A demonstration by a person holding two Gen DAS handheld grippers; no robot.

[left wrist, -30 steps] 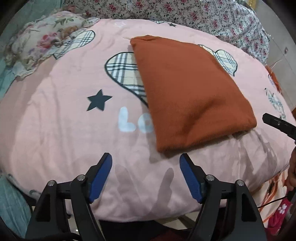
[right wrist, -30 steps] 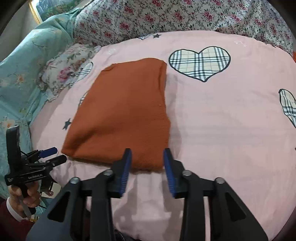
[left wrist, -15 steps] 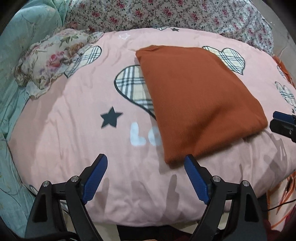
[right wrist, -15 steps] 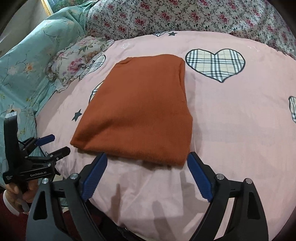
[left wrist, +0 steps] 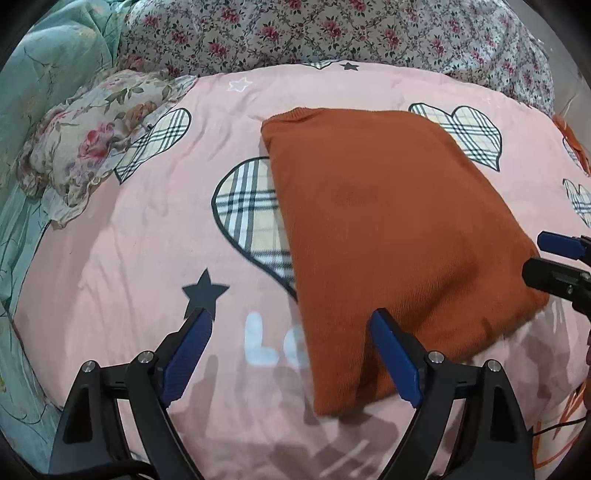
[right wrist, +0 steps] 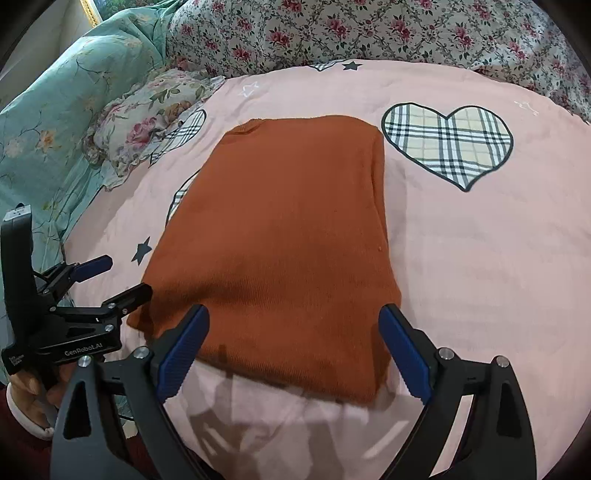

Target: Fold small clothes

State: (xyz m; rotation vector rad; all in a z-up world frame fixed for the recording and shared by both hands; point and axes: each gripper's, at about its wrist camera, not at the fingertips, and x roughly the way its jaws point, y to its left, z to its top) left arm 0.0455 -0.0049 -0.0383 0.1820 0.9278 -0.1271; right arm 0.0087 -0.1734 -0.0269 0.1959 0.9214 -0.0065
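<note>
The folded rust-orange knit garment (right wrist: pixel 291 236) lies flat on the pink heart-print bed quilt (right wrist: pixel 480 258), its near edge between both grippers' wide-spread, empty blue-padded fingers (right wrist: pixel 181 350); the left's have just been opening.

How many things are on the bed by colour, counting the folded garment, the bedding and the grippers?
Rust orange: 1, the folded garment
Pink: 1, the blanket
Floral print: 2, the small cushion and the rose-print quilt
Teal: 1, the flowered sheet
Black with blue pads: 2, the left gripper and right gripper
Total: 7
</note>
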